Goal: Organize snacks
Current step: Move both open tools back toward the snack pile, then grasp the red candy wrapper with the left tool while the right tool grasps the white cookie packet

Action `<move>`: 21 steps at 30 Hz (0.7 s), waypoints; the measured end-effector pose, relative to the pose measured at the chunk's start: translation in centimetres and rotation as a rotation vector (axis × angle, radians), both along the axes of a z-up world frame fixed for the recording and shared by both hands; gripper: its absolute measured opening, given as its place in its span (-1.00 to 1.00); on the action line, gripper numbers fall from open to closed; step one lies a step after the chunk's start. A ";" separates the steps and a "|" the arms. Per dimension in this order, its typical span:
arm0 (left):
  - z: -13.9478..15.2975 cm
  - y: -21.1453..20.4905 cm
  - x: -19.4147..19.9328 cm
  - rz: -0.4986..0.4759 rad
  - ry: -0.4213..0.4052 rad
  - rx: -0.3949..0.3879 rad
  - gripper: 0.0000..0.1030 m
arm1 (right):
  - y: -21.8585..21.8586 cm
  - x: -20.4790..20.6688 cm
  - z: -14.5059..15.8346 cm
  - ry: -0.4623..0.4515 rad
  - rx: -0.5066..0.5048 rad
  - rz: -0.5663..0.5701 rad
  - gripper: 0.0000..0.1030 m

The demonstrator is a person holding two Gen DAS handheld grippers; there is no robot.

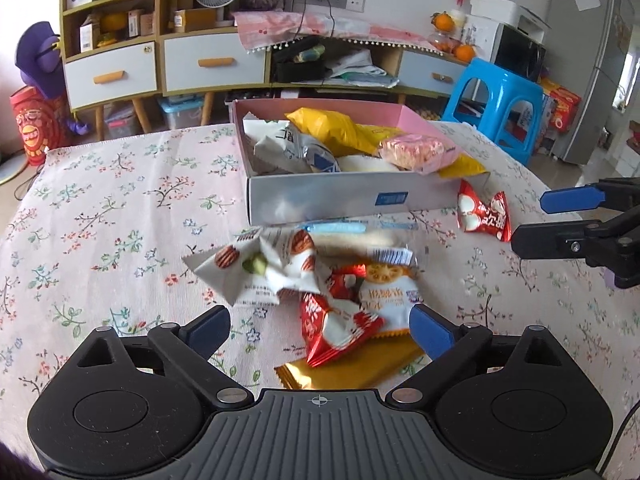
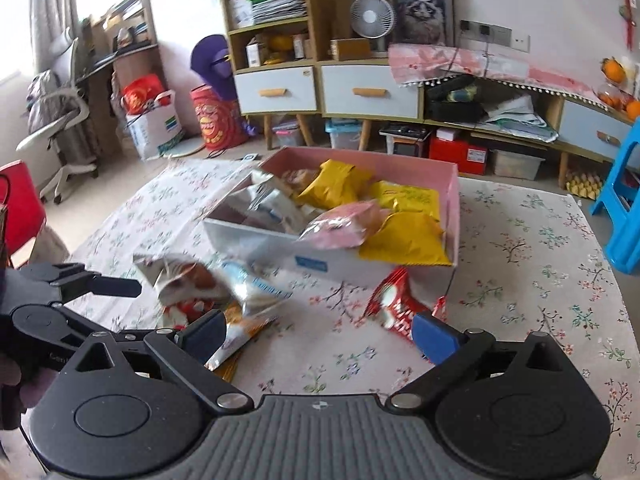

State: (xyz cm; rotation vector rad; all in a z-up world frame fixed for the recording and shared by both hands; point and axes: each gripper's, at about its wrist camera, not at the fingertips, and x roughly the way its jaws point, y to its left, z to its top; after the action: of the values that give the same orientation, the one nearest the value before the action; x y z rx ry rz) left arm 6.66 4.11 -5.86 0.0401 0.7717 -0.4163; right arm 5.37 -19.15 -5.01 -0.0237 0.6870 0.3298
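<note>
An open box (image 1: 344,200) with a pink inner wall holds yellow, silver and pink snack packs; it also shows in the right wrist view (image 2: 280,240). A pile of loose snack packs (image 1: 304,276) lies on the table in front of it: white cracker packs, red packs, a gold pack (image 1: 344,372). One red pack (image 1: 484,212) lies apart at the box's right corner, also in the right wrist view (image 2: 396,304). My left gripper (image 1: 320,328) is open and empty, just before the pile. My right gripper (image 2: 320,336) is open and empty; the red pack lies near its right finger.
The table wears a floral cloth (image 1: 120,208). A blue plastic stool (image 1: 504,108) stands beyond the table's right side. A low cabinet with drawers (image 1: 200,64) runs along the back wall. A red chair (image 2: 16,204) is at the left.
</note>
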 end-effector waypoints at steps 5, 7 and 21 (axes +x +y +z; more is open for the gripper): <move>-0.3 0.3 -0.2 -0.004 -0.011 -0.025 0.85 | 0.7 -0.3 -0.7 0.009 -0.026 0.018 0.77; -0.3 0.4 -0.2 0.001 -0.006 -0.049 0.81 | 0.9 -0.3 -0.9 0.014 -0.034 0.021 0.77; -1.4 0.4 1.4 0.039 0.092 -0.145 -0.26 | 2.3 -0.7 -1.8 0.022 -0.078 0.054 0.76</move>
State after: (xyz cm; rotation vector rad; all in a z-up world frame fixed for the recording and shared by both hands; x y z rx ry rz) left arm 8.02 4.56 -7.25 -0.1302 0.8293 -0.4381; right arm 4.68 -16.84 -6.83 -0.1136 0.7217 0.3556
